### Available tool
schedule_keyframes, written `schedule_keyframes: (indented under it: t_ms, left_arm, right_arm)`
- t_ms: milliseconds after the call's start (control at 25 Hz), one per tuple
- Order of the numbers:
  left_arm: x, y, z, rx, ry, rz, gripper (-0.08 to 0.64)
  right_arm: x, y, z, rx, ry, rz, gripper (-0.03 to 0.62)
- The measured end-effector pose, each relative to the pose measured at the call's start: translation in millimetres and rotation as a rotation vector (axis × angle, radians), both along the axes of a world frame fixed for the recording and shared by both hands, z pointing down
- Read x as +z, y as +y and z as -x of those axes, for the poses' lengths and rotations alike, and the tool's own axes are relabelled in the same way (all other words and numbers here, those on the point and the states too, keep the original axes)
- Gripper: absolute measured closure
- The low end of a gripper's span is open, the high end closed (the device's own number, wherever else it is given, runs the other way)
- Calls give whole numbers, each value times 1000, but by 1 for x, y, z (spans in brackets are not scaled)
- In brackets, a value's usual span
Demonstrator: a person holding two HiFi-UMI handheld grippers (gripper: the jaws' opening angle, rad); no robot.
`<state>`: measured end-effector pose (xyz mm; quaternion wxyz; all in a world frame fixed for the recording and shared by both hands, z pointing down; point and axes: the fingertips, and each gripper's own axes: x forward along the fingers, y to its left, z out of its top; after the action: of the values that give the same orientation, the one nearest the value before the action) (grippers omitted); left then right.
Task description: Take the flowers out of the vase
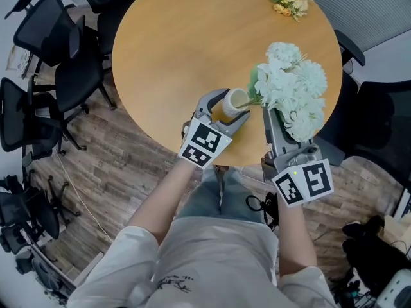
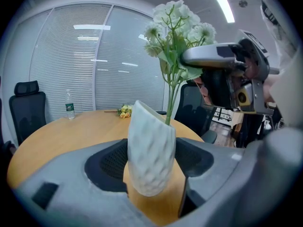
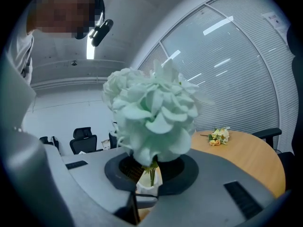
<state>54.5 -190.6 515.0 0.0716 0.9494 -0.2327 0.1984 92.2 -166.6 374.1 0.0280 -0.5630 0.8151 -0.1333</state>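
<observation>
In the right gripper view the white flowers covered the spot where the right tool met their stems, and only a sliver of the vase showed. In the head view the left tool hid the vase's body, and the surface ran off the top edge.

- No words, brands or numbers were legible.
- The far-left bottle had a green label, too small to read.
- The marker cubes bore only black-and-white square patterns.
</observation>
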Motion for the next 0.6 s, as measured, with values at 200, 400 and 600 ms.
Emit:
schedule_keyframes:
  t_ms: [200,400,600]
  left_arm:
    - [3,-2,-1,-1,-3,-1,245]
    - [-10,4,-15,2,-6,-7,245]
    - [-9,7,-24,1,-13,-10,245]
  right_arm:
    - [-6,0,-3,4,-1,-19,541]
    - [-27,9,-18,10,2,-33,541]
    - [-34,16,-30,14,-5,-45,541]
